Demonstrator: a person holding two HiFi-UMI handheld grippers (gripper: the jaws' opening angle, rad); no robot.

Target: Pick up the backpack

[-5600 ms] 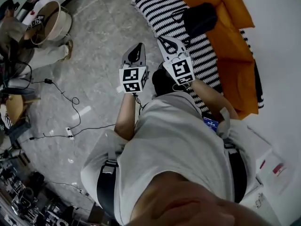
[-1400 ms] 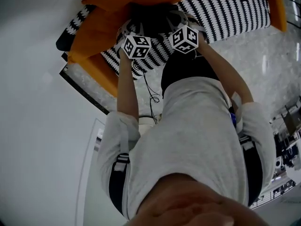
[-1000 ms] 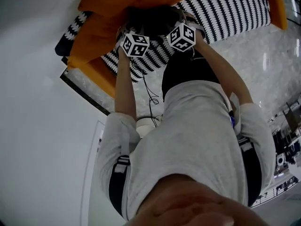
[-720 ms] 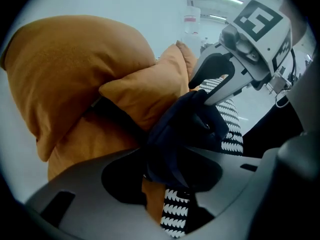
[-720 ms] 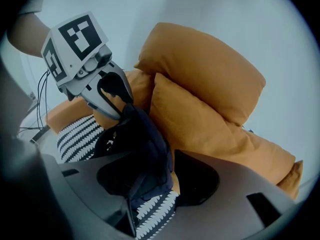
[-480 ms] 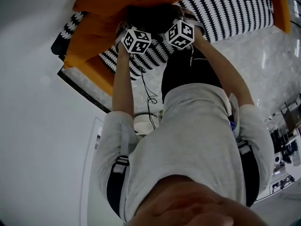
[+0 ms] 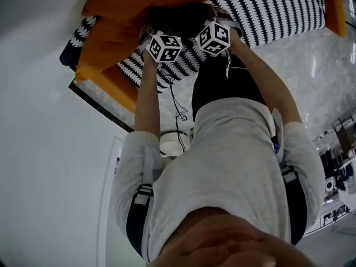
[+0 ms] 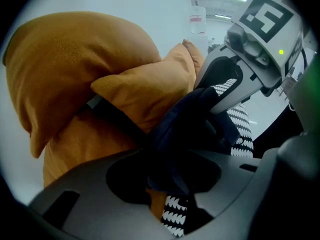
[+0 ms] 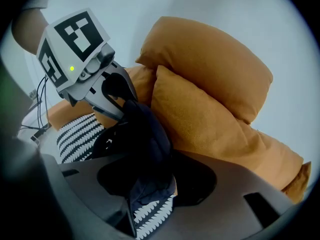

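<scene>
Left claw and right claw are each clamped shut on dark fabric of the backpack, which lies against orange cushions, over the striped cover.

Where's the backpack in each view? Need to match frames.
Head view: backpack at top centre, a dark mass against the orange cushions.
Left gripper view: centre, its fabric pinched in the left tool.
Right gripper view: lower centre-left, pinched in the right tool.
Shared landmark: the orange cushions, beside it in all three.
</scene>
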